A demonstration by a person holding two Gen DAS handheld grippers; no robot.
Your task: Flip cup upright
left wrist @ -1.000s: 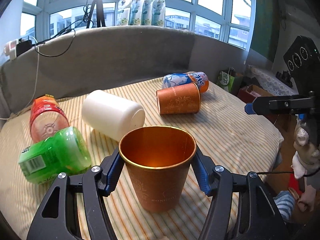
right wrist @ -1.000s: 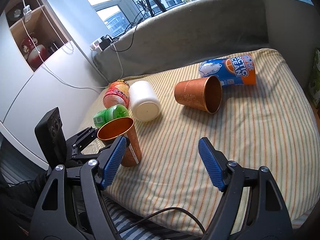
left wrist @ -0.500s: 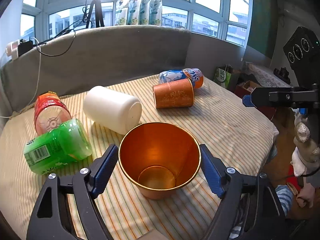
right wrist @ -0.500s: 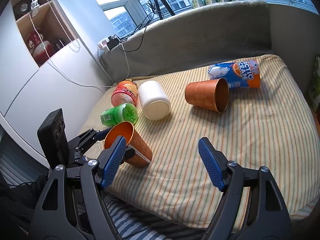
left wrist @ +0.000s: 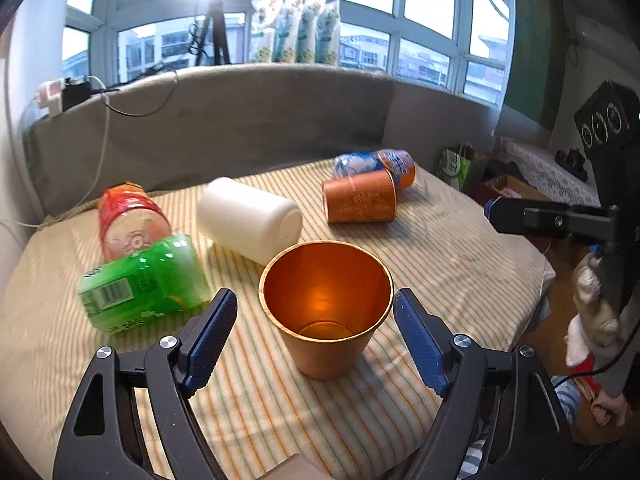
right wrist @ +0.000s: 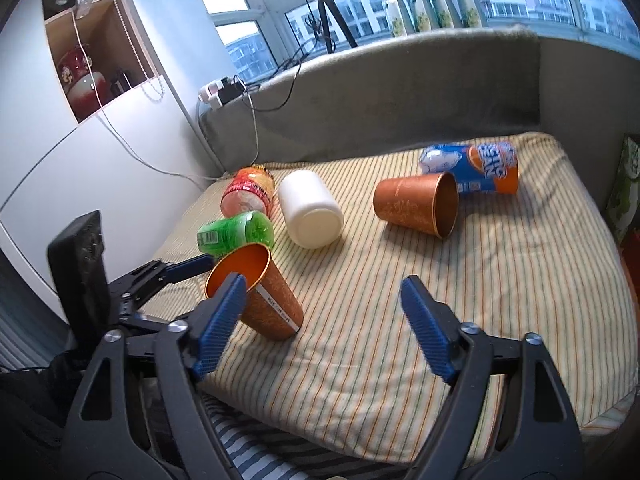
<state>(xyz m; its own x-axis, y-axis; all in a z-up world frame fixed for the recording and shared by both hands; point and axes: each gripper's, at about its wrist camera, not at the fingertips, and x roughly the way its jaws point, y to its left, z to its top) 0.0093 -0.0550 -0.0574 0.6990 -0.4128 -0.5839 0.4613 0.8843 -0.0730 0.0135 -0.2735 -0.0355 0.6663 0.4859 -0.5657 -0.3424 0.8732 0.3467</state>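
A copper cup (left wrist: 326, 312) stands mouth-up on the striped cushion (left wrist: 460, 264), leaning a little; it also shows in the right wrist view (right wrist: 260, 296). My left gripper (left wrist: 316, 340) is open, its blue pads apart on either side of the cup without touching it. A second copper cup (left wrist: 360, 202) lies on its side further back, also in the right wrist view (right wrist: 416, 210). My right gripper (right wrist: 320, 324) is open and empty above the cushion's front part (right wrist: 500, 300).
A white jar (left wrist: 248, 220), a green bottle (left wrist: 144, 284), a red-orange bottle (left wrist: 128, 220) and a blue-orange can (left wrist: 376, 164) lie on the cushion. A grey backrest (left wrist: 240, 120) runs behind. The cushion edge drops off at the right and front.
My left gripper has let go of the cup and opened wide. It has drawn back a little, and the cup stays standing on the cushion. The right gripper has stayed open.
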